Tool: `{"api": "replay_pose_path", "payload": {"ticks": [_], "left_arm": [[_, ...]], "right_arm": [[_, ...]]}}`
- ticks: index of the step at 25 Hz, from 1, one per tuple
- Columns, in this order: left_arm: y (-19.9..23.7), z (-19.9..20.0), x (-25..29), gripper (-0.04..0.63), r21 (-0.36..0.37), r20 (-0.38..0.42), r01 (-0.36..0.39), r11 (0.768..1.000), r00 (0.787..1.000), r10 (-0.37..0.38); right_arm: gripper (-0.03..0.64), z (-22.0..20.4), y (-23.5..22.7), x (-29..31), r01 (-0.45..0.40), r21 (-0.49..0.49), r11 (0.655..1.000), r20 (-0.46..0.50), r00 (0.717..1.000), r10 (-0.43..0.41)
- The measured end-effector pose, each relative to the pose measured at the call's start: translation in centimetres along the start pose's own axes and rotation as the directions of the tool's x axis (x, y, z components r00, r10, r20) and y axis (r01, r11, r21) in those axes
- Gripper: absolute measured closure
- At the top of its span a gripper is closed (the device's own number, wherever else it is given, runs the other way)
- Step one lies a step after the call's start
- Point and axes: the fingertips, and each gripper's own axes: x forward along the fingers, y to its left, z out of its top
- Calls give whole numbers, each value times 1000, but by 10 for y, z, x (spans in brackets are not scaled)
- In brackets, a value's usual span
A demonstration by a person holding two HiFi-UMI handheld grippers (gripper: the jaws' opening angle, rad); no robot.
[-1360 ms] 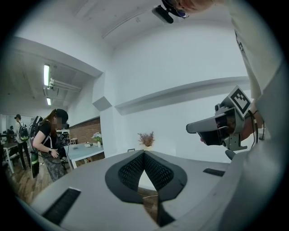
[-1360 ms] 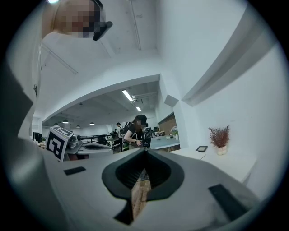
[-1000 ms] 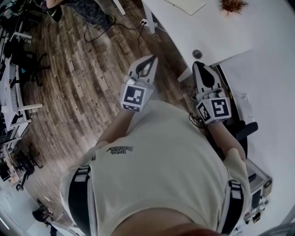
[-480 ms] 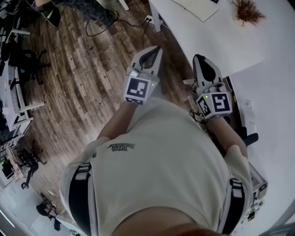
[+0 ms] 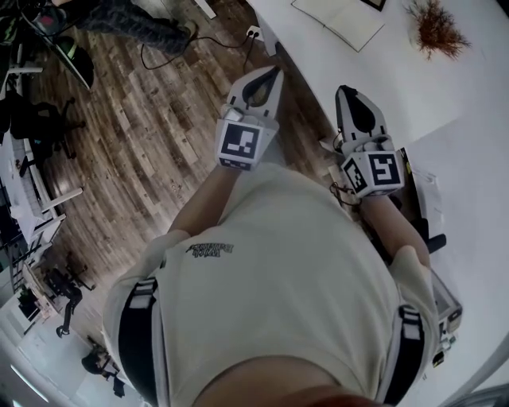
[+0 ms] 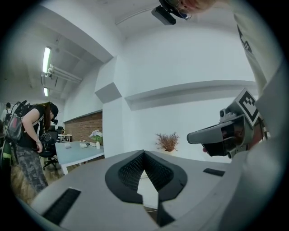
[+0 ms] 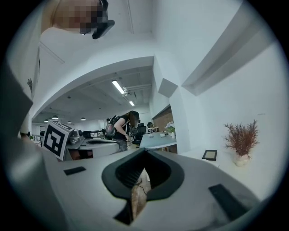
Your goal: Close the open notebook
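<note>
While the person holds both claws up near their chest, the left gripper (image 5: 270, 79) has its jaws pressed together with nothing in them. The right gripper (image 5: 348, 99) is the same. The open notebook (image 5: 338, 20) lies well ahead of them on the white table (image 5: 382, 71), near a dry plant (image 5: 436, 30).
</note>
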Motion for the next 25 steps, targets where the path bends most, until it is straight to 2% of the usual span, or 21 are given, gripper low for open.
{"api": "replay_pose_path", "payload": {"ticks": [13,21,25], "left_arm": [[83,25,98,583,15,42,112,994,993,-112],[120,26,126,583,10,57,163,987,985,-163],[127,26,133,583,8,62,168,986,984,-168]], "right_arm": [[614,36,-39,114,100,-21,995,7,995,-100],[614,47,-49,157,161,-7,987,7,987,-161],[614,45,-48,169,159,-10,987,-10,987,-159]]}}
